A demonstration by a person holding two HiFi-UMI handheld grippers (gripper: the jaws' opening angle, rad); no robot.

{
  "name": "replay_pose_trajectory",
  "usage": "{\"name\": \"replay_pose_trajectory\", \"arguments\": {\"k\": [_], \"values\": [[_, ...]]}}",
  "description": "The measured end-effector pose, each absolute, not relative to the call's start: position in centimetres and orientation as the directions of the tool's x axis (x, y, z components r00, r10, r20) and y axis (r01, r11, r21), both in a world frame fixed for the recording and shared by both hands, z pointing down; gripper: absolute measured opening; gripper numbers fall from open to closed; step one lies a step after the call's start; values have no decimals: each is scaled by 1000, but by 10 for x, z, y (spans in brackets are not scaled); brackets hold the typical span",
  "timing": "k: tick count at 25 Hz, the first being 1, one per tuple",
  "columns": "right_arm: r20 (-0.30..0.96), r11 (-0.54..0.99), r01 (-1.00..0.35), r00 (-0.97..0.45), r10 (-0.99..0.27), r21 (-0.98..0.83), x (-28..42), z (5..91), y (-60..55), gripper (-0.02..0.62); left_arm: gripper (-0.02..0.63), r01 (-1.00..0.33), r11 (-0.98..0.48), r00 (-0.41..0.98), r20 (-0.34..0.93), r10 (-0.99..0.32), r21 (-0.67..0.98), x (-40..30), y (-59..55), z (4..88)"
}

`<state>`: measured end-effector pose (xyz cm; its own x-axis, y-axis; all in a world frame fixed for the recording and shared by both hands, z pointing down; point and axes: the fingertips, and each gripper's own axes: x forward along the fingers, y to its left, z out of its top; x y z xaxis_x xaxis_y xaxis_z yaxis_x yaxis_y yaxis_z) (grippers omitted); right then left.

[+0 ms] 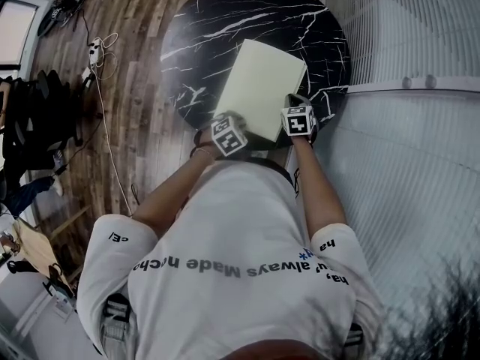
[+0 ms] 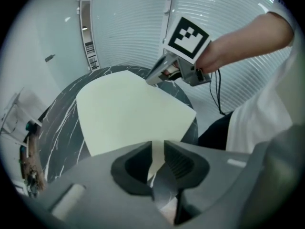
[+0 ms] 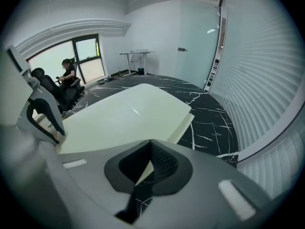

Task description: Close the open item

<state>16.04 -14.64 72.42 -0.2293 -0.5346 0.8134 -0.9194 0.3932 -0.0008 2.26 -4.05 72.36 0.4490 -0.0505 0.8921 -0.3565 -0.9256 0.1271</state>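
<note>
A pale cream-green book [image 1: 262, 88] lies on the round black marble table [image 1: 225, 21], its near edge toward me. My left gripper [image 1: 241, 120] sits at the near left corner; in the left gripper view the cover [image 2: 128, 113] runs between its jaws [image 2: 158, 144], which pinch its edge. My right gripper [image 1: 295, 101] holds the near right corner. In the right gripper view its jaws [image 3: 148, 144] are shut on the cover [image 3: 124, 116], which stands slightly above the layer under it. The right gripper [image 2: 150, 79] also shows in the left gripper view.
A white ribbed wall [image 1: 405, 66] curves round the table's right side. Wood floor [image 1: 127, 88] with cables and a power strip [image 1: 95, 51] lies to the left, with office chairs [image 1: 37, 118] beyond. A seated person [image 3: 69, 75] and a desk [image 3: 136, 56] are far off.
</note>
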Motion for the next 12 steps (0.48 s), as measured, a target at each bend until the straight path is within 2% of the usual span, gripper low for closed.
{"name": "replay_pose_trajectory", "arguments": {"k": [6, 12], "values": [[763, 384, -924, -246, -597, 2, 160, 699, -142, -1, 63, -442, -890, 504, 852, -140, 115, 19, -52, 700], [790, 403, -915, -234, -566, 19, 154, 702, -138, -2, 61, -445, -892, 457, 877, -146, 83, 12, -54, 714]]}}
